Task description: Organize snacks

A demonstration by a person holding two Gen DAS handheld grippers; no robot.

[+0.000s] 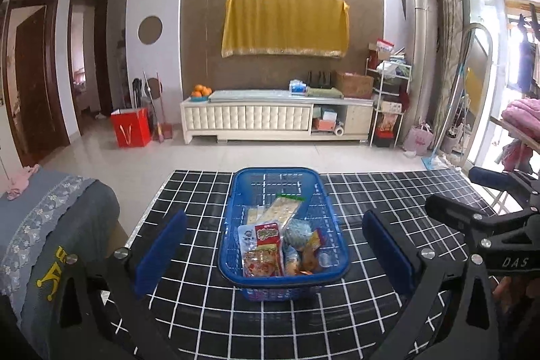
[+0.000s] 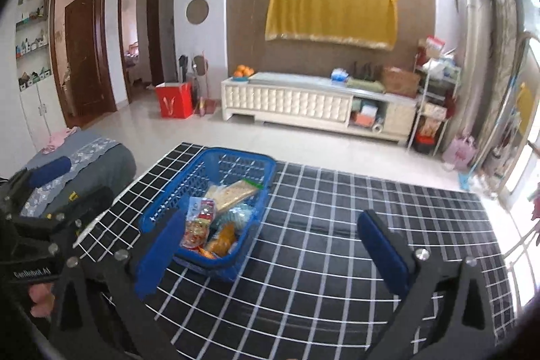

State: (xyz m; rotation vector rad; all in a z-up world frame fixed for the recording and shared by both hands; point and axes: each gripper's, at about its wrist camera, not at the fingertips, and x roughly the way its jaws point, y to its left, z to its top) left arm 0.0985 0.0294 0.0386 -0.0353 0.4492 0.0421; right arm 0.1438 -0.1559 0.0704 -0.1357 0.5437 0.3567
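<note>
A blue plastic basket stands on a table under a black cloth with a white grid. Inside lie several snack packets, red, yellow and clear ones, heaped at its near end. My left gripper is open, its blue pads wide apart above the table in front of the basket, touching nothing. In the right wrist view the basket sits to the left and my right gripper is open over bare cloth. Each gripper shows in the other's view: the right gripper, the left gripper.
A grey cushioned seat with a lace cover presses against the table's left side. Beyond the table's far edge are tiled floor, a white cabinet and a red bag. Fingers of a hand hold the left gripper's handle.
</note>
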